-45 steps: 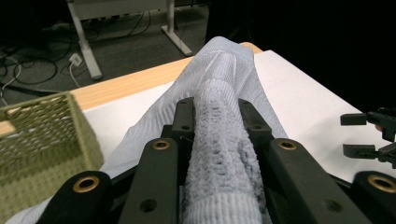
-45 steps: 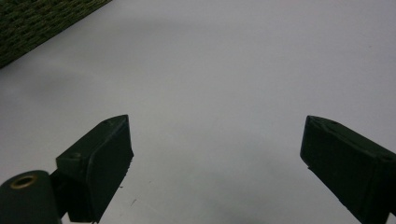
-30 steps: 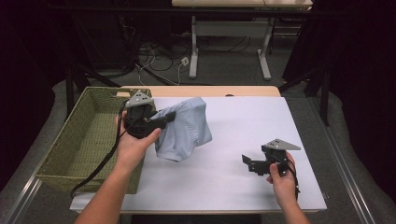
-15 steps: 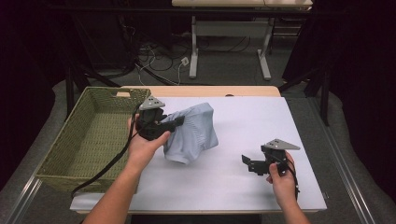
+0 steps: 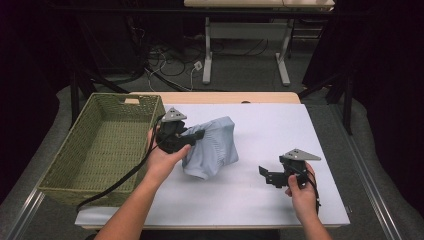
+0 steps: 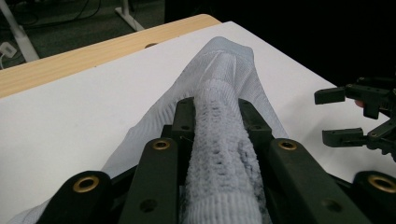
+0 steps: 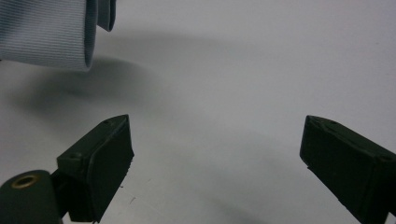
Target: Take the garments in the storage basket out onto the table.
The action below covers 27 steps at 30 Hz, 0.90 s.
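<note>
A pale blue knitted garment (image 5: 212,147) hangs bunched over the white table top (image 5: 260,125), its lower folds close to the surface. My left gripper (image 5: 197,135) is shut on a thick ribbed fold of that garment (image 6: 219,135), which fills the gap between the jaws. My right gripper (image 5: 264,175) rests low over the table at the right, held by a hand, its jaws wide apart with nothing between them. In the right gripper view (image 7: 215,163) the garment's hem (image 7: 51,32) hangs at the upper left, above its shadow.
A woven wicker basket (image 5: 60,165) stands at the table's left edge, nothing inside it. A strip of bare wood (image 5: 225,97) runs along the far edge. The other gripper (image 6: 359,116) shows at the right of the left gripper view. Desk legs and cables lie on the floor beyond.
My left gripper has carried the garment rightward, away from the basket, and lower toward the table. The right gripper has stayed where it was.
</note>
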Each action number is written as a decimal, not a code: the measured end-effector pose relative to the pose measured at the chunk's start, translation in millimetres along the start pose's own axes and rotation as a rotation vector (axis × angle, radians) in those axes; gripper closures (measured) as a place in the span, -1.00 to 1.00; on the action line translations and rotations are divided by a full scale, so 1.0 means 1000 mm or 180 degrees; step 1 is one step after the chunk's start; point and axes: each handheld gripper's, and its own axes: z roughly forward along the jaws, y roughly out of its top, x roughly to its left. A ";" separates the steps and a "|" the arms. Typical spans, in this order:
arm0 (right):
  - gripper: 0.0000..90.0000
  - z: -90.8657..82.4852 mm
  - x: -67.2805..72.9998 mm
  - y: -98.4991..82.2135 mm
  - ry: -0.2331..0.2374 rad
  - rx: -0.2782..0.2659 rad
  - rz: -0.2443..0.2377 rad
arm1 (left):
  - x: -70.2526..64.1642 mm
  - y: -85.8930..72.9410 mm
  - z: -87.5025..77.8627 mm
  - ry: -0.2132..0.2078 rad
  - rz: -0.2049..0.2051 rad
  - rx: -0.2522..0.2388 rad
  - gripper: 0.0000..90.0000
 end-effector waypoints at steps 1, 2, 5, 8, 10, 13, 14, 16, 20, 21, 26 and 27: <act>-0.80 0.000 0.000 0.000 0.0000 -0.0001 0.0001 | 0.000 -0.001 0.002 0.0008 -0.0007 0.0004 0.63; -0.80 0.000 0.000 0.000 0.0003 0.0000 0.0001 | 0.000 -0.002 0.003 0.0012 0.0003 0.0018 0.63; -0.80 0.000 0.000 0.000 -0.0003 0.0014 -0.0001 | -0.001 -0.006 0.010 0.0025 0.0002 0.0069 0.63; -0.80 0.000 0.000 0.000 -0.0002 0.0012 -0.0005 | -0.001 -0.010 0.016 0.0030 0.0013 0.0106 0.63; -0.80 0.001 0.001 0.000 0.0009 0.0010 0.0004 | -0.002 -0.012 0.021 0.0022 -0.0004 0.0118 0.63; -0.80 0.001 0.001 0.000 0.0010 0.0019 0.0009 | -0.002 -0.015 0.027 0.0000 0.0010 0.0122 0.62; -0.80 0.001 0.001 0.000 0.0011 0.0020 0.0008 | -0.002 -0.016 0.029 -0.0017 0.0008 0.0134 0.62; -0.80 0.001 0.001 0.000 0.0012 0.0021 0.0008 | -0.003 -0.018 0.033 -0.0025 0.0019 0.0158 0.63; -0.80 0.001 0.001 0.000 0.0012 0.0020 0.0005 | -0.002 -0.023 0.042 -0.0015 0.0013 0.0275 0.62; -0.80 0.001 0.000 0.000 0.0009 0.0020 -0.0002 | -0.001 -0.024 0.045 -0.0013 0.0026 0.0283 0.62; -0.79 0.001 0.001 0.000 0.0000 0.0027 -0.0004 | -0.001 -0.034 0.058 -0.0021 0.0043 0.0436 0.62; -0.79 0.001 0.001 0.000 0.0000 0.0027 -0.0004 | -0.001 -0.035 0.060 -0.0046 0.0035 0.0482 0.62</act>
